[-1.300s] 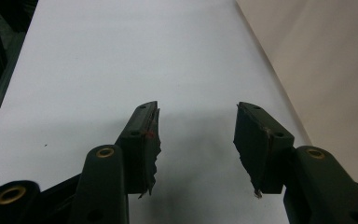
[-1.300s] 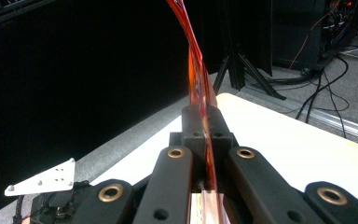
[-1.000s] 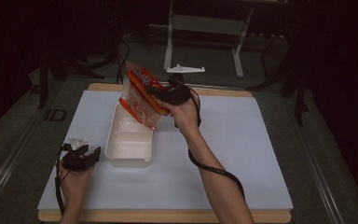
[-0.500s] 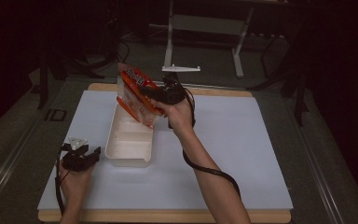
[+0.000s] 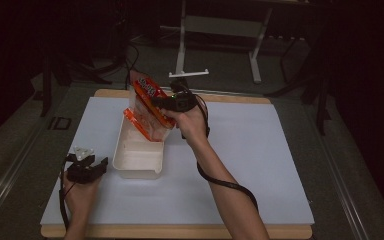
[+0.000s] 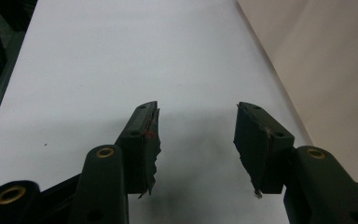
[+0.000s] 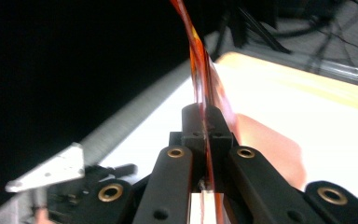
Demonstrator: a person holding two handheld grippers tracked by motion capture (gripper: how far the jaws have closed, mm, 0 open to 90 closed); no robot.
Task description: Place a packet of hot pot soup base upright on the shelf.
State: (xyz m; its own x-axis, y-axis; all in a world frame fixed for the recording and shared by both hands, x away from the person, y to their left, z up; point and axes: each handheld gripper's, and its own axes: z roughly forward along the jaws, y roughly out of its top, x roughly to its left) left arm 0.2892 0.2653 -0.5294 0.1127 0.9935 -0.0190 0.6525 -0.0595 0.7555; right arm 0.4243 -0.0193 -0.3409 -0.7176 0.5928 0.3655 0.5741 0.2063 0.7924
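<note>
Clearly mid-transfer: right gripper point(image 5: 166, 106) clamped tight on the edge of an orange-red snack packet point(image 5: 147, 107), held tilted above the far end of the white rectangular container point(image 5: 137, 152) on the white surface point(image 5: 260, 165), lower corner dipping toward the inside. Meanwhile left gripper point(image 5: 91, 168) resting just beside the container's near-left corner, jaws wide apart and holding nothing. Next, likely: lowering the packet into the container, then releasing, perhaps with the container steadied.
</note>
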